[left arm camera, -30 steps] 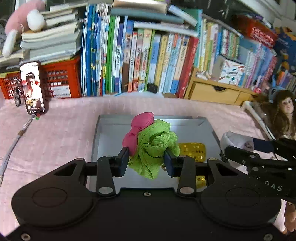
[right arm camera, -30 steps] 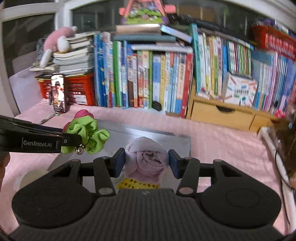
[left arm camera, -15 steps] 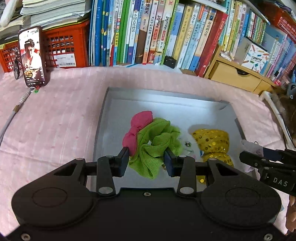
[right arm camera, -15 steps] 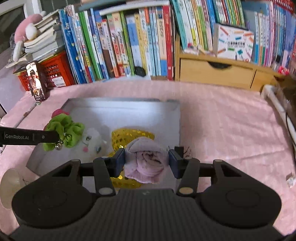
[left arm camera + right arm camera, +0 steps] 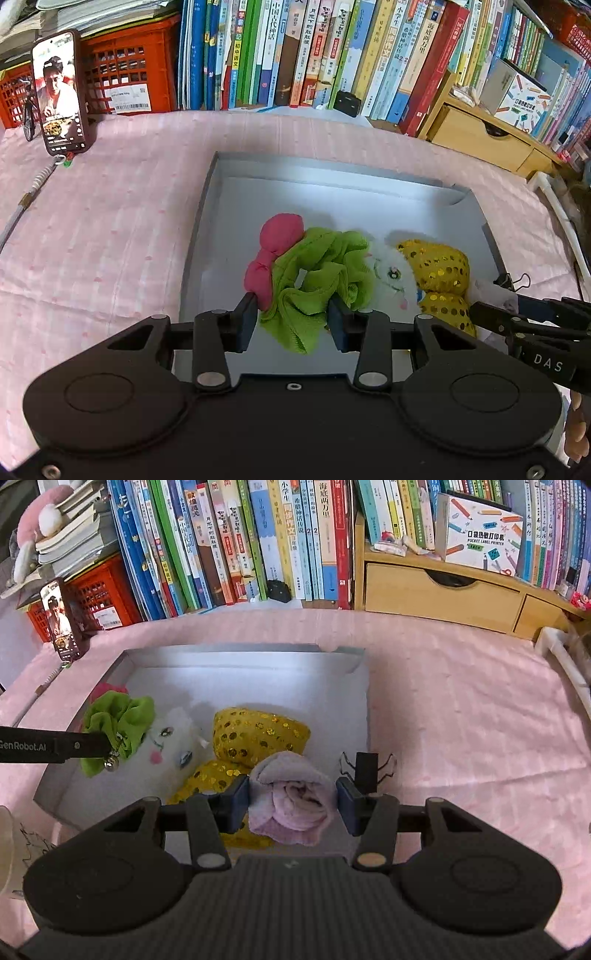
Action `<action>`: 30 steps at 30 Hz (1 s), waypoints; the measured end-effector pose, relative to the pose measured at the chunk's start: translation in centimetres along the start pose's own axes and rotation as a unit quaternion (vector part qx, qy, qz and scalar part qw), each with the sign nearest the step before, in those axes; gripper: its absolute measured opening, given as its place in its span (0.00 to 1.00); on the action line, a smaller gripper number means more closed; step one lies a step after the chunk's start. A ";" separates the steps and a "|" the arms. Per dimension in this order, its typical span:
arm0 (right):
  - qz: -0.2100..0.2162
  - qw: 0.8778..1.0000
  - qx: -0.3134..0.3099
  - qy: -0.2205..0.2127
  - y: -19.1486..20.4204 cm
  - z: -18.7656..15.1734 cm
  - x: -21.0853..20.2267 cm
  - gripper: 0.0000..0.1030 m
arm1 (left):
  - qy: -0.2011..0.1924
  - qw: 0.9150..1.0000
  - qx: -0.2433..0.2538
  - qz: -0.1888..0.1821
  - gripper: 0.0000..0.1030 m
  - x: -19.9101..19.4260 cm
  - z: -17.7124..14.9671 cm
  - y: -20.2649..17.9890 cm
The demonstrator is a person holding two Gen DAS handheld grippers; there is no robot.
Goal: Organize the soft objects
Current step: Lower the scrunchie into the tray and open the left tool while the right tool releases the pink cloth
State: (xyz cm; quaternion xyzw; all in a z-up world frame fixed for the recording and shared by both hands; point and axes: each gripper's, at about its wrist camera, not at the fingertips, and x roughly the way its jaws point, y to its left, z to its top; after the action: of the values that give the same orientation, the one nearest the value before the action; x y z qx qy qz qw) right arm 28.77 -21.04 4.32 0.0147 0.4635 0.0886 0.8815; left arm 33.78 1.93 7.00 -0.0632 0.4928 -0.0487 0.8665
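My left gripper [image 5: 291, 319] is shut on a green mesh scrunchie [image 5: 317, 280] with a pink bow [image 5: 275, 251] attached, held low over the grey tray [image 5: 332, 175]. In the right wrist view that scrunchie [image 5: 118, 723] hangs at the tray's left side with a small bell under it. My right gripper [image 5: 291, 799] is shut on a rolled lilac cloth [image 5: 291, 797], just above the tray's near right part. Inside the tray [image 5: 236, 651] lie a white plush face [image 5: 170, 746] and a yellow sequin bow [image 5: 255, 738].
A pink cloth [image 5: 461, 720] covers the table. A black binder clip [image 5: 367, 764] lies right of the tray. Books [image 5: 314, 55], a red crate [image 5: 125, 81], a propped phone [image 5: 59, 92] and a wooden drawer unit [image 5: 439, 590] line the back. A pale cup [image 5: 7, 853] sits at the near left.
Both grippers have sunk toward the tray and tipped further downward, each keeping its load. The white plush and yellow bow in the tray have come into fuller view.
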 end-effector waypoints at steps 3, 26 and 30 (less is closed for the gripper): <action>0.002 1.000 0.001 0.005 -0.1 -0.1 0.3 0.54 | 0.005 1.000 -0.003 -0.003 0.38 0.3 -0.1 0.1; -0.018 0.995 -0.056 -0.078 1.2 -1.2 -5.9 0.77 | -0.063 0.996 0.046 -0.032 0.63 -6.2 -2.4 -1.8; -0.023 0.992 -0.071 -0.102 1.8 -1.7 -8.0 0.79 | -0.083 0.994 0.064 -0.040 0.67 -8.2 -3.6 -2.7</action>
State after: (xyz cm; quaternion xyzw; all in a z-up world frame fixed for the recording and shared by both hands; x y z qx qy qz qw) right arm 22.65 -20.70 10.03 -0.0498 0.3635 0.0991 0.9250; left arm 26.45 0.26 12.58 -0.0306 0.4123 -0.1092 0.9039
